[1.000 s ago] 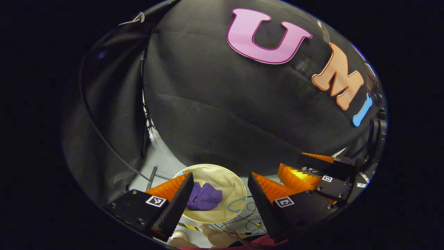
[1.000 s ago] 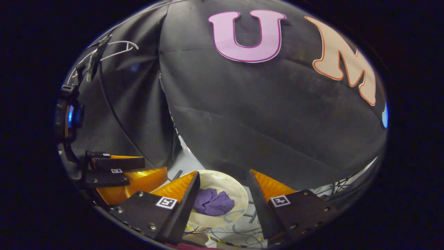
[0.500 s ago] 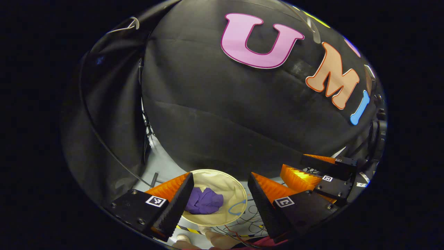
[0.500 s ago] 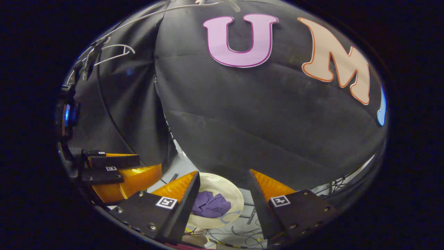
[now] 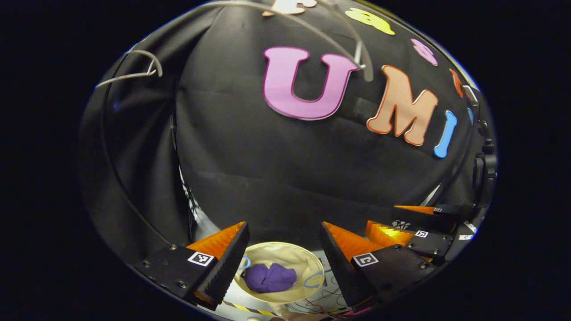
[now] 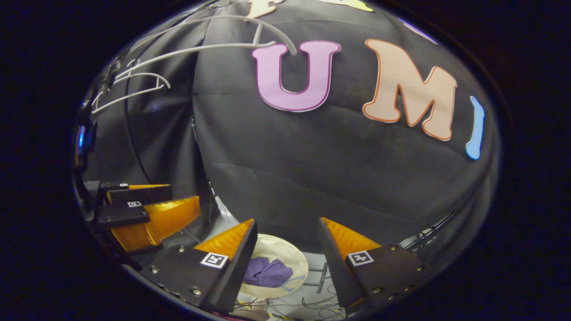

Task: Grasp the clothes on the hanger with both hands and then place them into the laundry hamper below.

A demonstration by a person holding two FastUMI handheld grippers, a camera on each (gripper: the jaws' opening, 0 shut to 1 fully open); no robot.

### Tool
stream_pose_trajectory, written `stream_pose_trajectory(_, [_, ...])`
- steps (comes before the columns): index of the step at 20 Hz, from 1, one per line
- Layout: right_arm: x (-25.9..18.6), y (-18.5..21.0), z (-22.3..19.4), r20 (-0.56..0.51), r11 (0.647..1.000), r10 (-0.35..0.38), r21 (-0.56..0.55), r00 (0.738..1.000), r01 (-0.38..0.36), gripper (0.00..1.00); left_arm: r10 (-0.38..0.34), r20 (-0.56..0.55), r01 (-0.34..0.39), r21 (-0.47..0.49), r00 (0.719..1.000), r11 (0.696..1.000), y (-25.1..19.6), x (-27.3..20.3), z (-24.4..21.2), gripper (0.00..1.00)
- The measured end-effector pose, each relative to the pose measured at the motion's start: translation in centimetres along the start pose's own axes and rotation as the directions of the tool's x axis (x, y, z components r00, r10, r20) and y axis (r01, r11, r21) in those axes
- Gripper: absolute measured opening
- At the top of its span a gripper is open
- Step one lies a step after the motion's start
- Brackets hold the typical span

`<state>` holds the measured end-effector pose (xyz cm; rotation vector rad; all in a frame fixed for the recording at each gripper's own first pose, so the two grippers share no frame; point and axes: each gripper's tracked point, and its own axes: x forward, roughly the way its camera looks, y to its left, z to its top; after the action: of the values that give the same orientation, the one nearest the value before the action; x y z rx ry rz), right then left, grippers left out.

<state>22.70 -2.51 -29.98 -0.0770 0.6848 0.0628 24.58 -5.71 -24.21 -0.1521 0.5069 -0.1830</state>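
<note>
1. Between the spread, empty fingers of the left gripper [image 5: 283, 232] a round cream laundry hamper [image 5: 285, 253] sits on the floor below.
2. Inside it lies the purple garment [image 5: 270, 277], crumpled into a lump, its longer side running across the left gripper view.
3. Just beside, the right gripper [image 6: 285, 226] is likewise spread wide, holding nothing, above the same hamper.
4. Farther up, bare white hangers [image 6: 134, 87] hang before the black cloth wall.
</note>
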Motion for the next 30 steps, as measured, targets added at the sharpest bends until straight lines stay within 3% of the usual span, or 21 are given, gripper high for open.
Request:
stream_pose_trajectory(7, [-7.6, 0.5, 4.0, 0.176, 0.997, -0.071, 0.05, 0.982, 0.063, 0.82, -0.072, 0.202, 0.048, 0.118, 0.977, 0.992, -1.9, -6.2, 6.3, 0.96])
stream_pose_trajectory(8, [-9.0, 0.6, 5.1, 0.214, 0.996, -0.079, 0.064, 0.974, 0.067, 0.82, -0.079, 0.239, 0.045, 0.146, 0.968, 0.988, -1.7, -7.6, 7.1, 0.93])
stream_pose_trajectory(11, [-13.5, 1.3, 7.4, 0.316, 0.993, -0.096, 0.091, 0.944, 0.07, 0.78, -0.118, 0.341, 0.046, 0.211, 0.933, 0.976, -1.9, -12.2, 10.0, 0.96])
stream_pose_trajectory(12, [-15.3, 1.5, 8.0, 0.346, 0.992, -0.106, 0.095, 0.932, 0.077, 0.82, -0.13, 0.373, 0.045, 0.229, 0.919, 0.972, -2.4, -14.2, 10.9, 0.96])
stream_pose_trajectory(15, [-20.2, 2.5, 9.2, 0.413, 0.989, -0.135, 0.106, 0.901, 0.099, 0.82, -0.167, 0.448, 0.045, 0.271, 0.878, 0.962, -3.1, -18.8, 13.0, 0.92])
stream_pose_trajectory(16, [-21.8, 2.8, 9.3, 0.428, 0.988, -0.146, 0.114, 0.892, 0.107, 0.78, -0.185, 0.471, 0.053, 0.279, 0.863, 0.959, -3.5, -21.2, 12.9, 0.92])
stream_pose_trajectory(18, [-24.6, 3.6, 8.8, 0.445, 0.984, -0.168, 0.131, 0.88, 0.122, 0.82, -0.211, 0.484, 0.08, 0.277, 0.849, 0.957, -4.1, -24.2, 12.7, 0.92])
stream_pose_trajectory(24, [-32.7, 4.4, 7.5, 0.482, 0.968, -0.24, 0.18, 0.842, 0.174, 0.78, -0.241, 0.49, 0.109, 0.283, 0.838, 0.953, -4.3, -30.2, 11.8, 0.92])
stream_pose_trajectory(30, [-37.6, 4.0, 7.6, 0.518, 0.959, -0.273, 0.209, 0.81, 0.19, 0.78, -0.25, 0.5, 0.12, 0.278, 0.829, 0.953, -5.4, -33.9, 11.4, 0.92])
